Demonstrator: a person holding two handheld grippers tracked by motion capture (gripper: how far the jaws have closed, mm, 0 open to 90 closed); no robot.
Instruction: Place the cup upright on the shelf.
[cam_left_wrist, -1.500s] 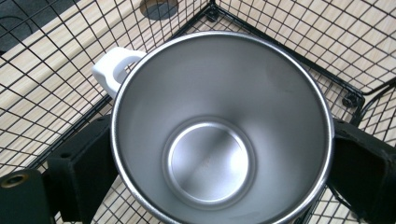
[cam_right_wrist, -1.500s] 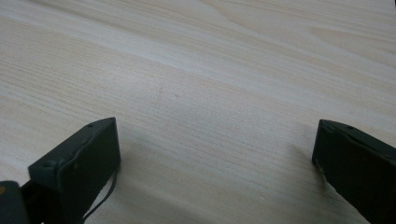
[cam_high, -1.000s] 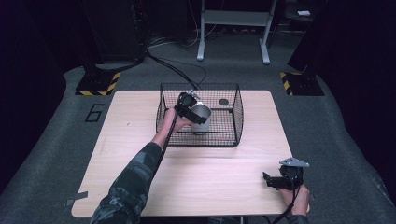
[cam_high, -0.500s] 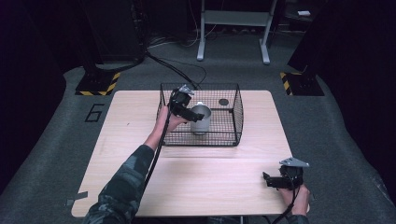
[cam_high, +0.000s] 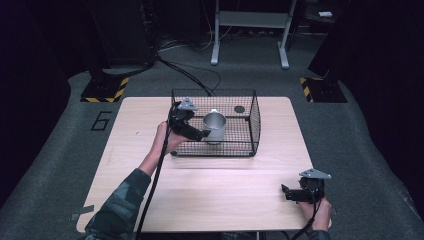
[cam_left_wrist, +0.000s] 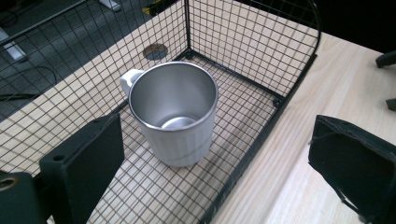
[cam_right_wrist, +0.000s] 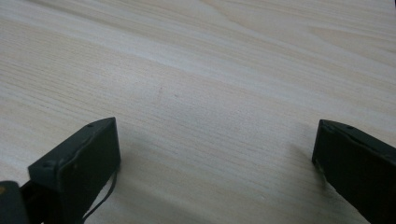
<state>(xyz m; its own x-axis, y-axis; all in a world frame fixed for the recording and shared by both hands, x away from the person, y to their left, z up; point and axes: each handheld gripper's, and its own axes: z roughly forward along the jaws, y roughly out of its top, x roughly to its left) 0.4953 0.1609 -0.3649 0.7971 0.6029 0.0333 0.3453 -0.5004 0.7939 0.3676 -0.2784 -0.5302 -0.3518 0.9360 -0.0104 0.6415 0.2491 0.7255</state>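
1. The pale rectangular wooden table (cam_high: 215, 195) carries everything, and most of its near half is bare.
2. The black wire-mesh basket with an open top (cam_high: 252, 117) stands on the far middle part of the table. In the left gripper view its mesh wall (cam_left_wrist: 261, 42) rises behind the cup.
3. The person's left forearm, in a camouflage sleeve (cam_high: 120, 205), reaches from the bottom edge towards the left side of the basket.
4. The silver metal mug with a white handle (cam_high: 215, 126) stands upright on the basket floor, near its left wall. The mug (cam_left_wrist: 175, 119) is empty, and its handle points to the far side.
5. The left gripper (cam_high: 192, 131) is just beside the mug, over the left edge of the basket. Its jaws are spread wide and hold nothing; in the left gripper view one jaw is inside the basket and the other is over the table outside, and the mug is apart from both.
6. The right gripper (cam_high: 290, 194) rests low near the front right corner of the table, well apart from the basket. Its jaws are also spread, with bare wood between them.
7. I judge that the step in hand is the left gripper's approach to the mug. The next move calls for bringing both jaws around the mug's wall or rim and then closing them, without catching the wire.
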